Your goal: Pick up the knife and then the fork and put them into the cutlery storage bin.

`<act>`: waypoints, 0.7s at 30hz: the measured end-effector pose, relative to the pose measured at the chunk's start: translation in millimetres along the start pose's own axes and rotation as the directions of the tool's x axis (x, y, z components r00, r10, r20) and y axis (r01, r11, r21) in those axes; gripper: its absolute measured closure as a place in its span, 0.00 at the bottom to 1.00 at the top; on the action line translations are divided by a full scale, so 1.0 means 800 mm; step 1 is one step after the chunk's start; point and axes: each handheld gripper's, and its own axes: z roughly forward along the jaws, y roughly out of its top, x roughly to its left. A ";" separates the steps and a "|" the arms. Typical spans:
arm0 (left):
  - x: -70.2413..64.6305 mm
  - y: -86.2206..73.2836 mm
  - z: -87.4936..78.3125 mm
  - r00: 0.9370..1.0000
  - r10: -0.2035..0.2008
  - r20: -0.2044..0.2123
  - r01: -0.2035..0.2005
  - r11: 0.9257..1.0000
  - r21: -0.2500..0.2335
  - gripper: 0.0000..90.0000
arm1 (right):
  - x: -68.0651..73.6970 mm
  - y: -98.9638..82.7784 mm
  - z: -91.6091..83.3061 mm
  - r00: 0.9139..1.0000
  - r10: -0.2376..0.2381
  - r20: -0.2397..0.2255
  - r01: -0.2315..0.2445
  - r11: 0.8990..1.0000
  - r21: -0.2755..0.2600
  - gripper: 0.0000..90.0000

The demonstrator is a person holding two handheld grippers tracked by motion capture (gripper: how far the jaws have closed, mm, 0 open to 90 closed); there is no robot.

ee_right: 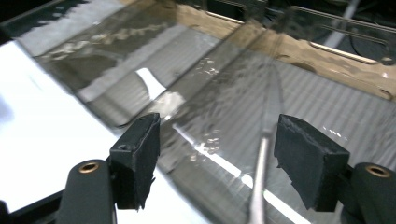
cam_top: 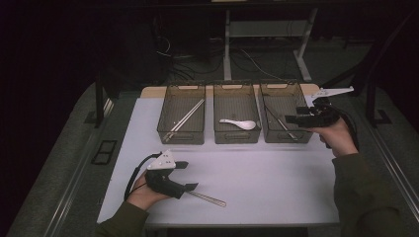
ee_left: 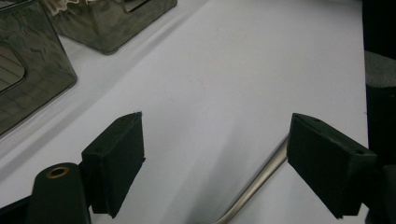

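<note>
Left hand (cam_top: 143,193) entered from the bottom edge, sleeve visible, and held the left gripper (cam_top: 187,175) low, pointing to the right. Its fingers (ee_left: 116,161) stood wide apart, with nothing pressed between the pads. Right hand (cam_top: 338,138) was extended farther forward with the forearm reaching up from the bottom right. The right gripper (cam_top: 291,118) pointed left; its fingers (ee_right: 137,156) were spread apart, gripping nothing.

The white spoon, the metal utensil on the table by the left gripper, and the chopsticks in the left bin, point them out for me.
white spoon (cam_top: 239,124), high view, on its bowl end.
metal utensil (cam_top: 207,198), high view, midway along its handle.
chopsticks (cam_top: 186,118), high view, middle of the pair.
</note>
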 end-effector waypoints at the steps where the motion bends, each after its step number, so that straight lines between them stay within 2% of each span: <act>1: 0.000 0.000 0.000 1.000 -0.003 0.001 0.003 1.000 -0.001 0.21 | 0.004 -0.003 -0.003 1.000 -0.009 -0.010 0.009 1.000 -0.007 0.34; 9: 0.001 0.002 0.001 1.000 0.015 0.021 -0.015 1.000 0.014 0.32 | 0.046 -0.028 -0.014 0.993 -0.065 -0.095 0.064 0.998 -0.017 0.34; 13: 0.000 0.002 0.001 0.999 0.041 0.031 -0.042 0.998 0.035 0.46 | 0.067 -0.040 -0.016 0.986 -0.095 -0.136 0.095 0.995 -0.009 0.34; 17: 0.004 0.000 0.002 0.999 0.042 0.013 -0.042 0.997 0.067 0.52 | 0.081 -0.058 -0.017 0.978 -0.114 -0.177 0.113 0.993 -0.015 0.33; 21: 0.008 -0.003 -0.001 0.999 0.037 -0.007 -0.036 0.995 0.098 0.53 | 0.092 -0.075 -0.017 0.976 -0.121 -0.182 0.122 0.993 -0.003 0.34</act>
